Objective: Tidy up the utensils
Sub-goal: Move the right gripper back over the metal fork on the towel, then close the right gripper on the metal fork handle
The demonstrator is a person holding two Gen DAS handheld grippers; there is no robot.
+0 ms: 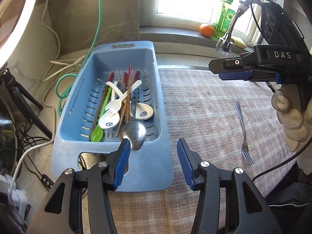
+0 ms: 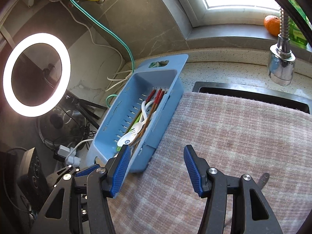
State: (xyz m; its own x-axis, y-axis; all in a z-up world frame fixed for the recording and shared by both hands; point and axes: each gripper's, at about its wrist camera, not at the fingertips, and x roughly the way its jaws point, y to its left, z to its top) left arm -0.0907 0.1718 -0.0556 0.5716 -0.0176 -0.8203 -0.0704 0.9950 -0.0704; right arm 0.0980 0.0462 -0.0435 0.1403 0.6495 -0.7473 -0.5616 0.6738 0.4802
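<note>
A blue slotted basket (image 1: 144,175) (image 2: 175,62) holds red-tipped chopsticks (image 1: 128,89), white spoons (image 1: 109,120), a white fork (image 1: 115,103), a green spoon (image 1: 97,134) and a metal spoon (image 1: 134,132). One metal fork (image 1: 244,134) lies alone on the checked cloth (image 1: 204,107), to the right of the basket. My left gripper (image 1: 154,156) hovers over the basket's near right corner, open and empty. A gloved hand (image 1: 290,117) carries my right gripper (image 1: 216,71) above the cloth's far right. In its own view the right gripper (image 2: 158,165) is open and empty, with the left gripper (image 2: 85,170) at lower left.
A chrome tap head (image 1: 226,39) hangs over the sink edge (image 2: 253,95) behind the cloth. An orange (image 1: 206,30) and a green bottle (image 1: 224,17) stand on the windowsill. A ring light (image 2: 37,74), a tripod and loose cables crowd the counter left of the basket.
</note>
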